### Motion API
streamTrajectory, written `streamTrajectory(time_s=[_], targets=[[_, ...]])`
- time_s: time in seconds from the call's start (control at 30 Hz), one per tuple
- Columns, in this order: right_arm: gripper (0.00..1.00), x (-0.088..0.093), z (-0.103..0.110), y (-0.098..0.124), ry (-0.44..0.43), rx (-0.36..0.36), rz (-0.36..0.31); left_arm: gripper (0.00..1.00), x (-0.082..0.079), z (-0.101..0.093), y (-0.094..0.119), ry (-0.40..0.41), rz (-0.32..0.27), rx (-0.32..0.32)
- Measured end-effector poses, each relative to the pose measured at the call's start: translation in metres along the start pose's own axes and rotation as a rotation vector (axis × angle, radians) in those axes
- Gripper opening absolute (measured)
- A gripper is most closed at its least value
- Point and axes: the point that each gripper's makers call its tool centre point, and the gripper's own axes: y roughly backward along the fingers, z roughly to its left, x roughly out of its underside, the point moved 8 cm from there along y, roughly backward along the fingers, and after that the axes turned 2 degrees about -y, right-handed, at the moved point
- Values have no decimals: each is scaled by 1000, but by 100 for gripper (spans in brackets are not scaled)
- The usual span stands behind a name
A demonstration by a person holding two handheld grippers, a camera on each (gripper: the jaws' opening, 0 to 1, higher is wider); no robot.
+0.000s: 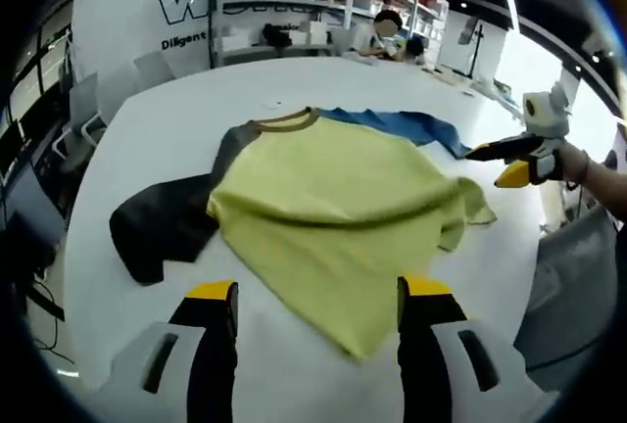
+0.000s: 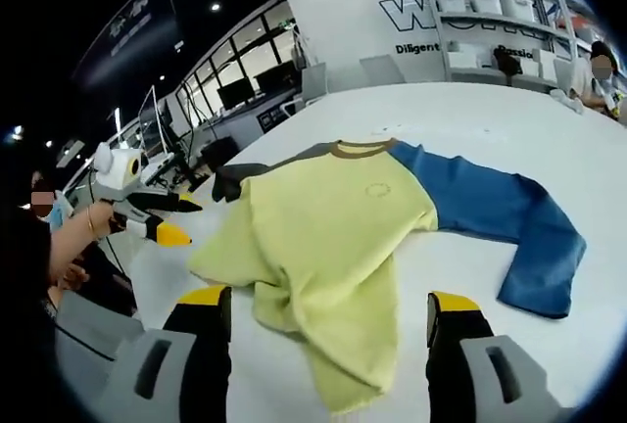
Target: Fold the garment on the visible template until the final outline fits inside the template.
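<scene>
Looking along the left tongs (image 1: 316,298), we see the shirt (image 1: 333,208) spread across the middle of the frame on the white table (image 1: 176,129), its yellow body rumpled, its dark sleeve (image 1: 162,222) at the left and its blue sleeve (image 1: 402,125) toward the upper right. No template outline is plain to us under the cloth. We judge the folding barely begun: both sleeves lie out flat and the hem is bunched, so the next move calls for taking an edge or a sleeve and bringing it over the body. Both jaws of the left tongs stand wide apart at the bottom, holding nothing, just short of the hem. The right tongs (image 2: 326,305) gape equally wide and empty over the crumpled lower corner.
</scene>
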Motion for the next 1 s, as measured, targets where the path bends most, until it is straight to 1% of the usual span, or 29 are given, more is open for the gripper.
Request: streamTrajectory(time_s=[0.07,0.13,0.2,0.23,0.3,0.33,0.43,0.57,0.6,0.67,0.7,0.73,0.83,1.0], targets=[[78,1,-1,2,0,2,-2,61,5,-5,2,10,4,13],[77,2,-4,3,4,12,1,61,7,-9,2,-1,-3,41],[75,4,-6,4,23,21,15,60,11,-13,3,-19,6,55],[73,6,-6,4,36,27,21,59,12,-14,3,-23,17,55],[69,8,-7,5,36,26,23,56,13,-15,4,-29,16,40],[67,9,-9,5,31,25,22,56,15,-15,5,-16,20,30],[63,13,-11,6,27,35,30,55,20,-21,5,-8,22,33],[56,18,-14,6,28,43,50,51,30,-25,4,-12,63,25],[52,21,-16,6,25,54,68,49,32,-26,4,-7,68,25],[48,23,-20,6,32,76,84,46,35,-28,4,-5,79,28],[47,25,-23,6,34,101,100,44,36,-28,4,-5,85,26],[47,26,-24,7,44,112,105,42,39,-28,3,-10,91,20],[45,30,-24,6,62,119,124,38,44,-27,1,-7,99,19],[38,36,-25,4,76,133,152,31,47,-25,-3,-16,105,15]])
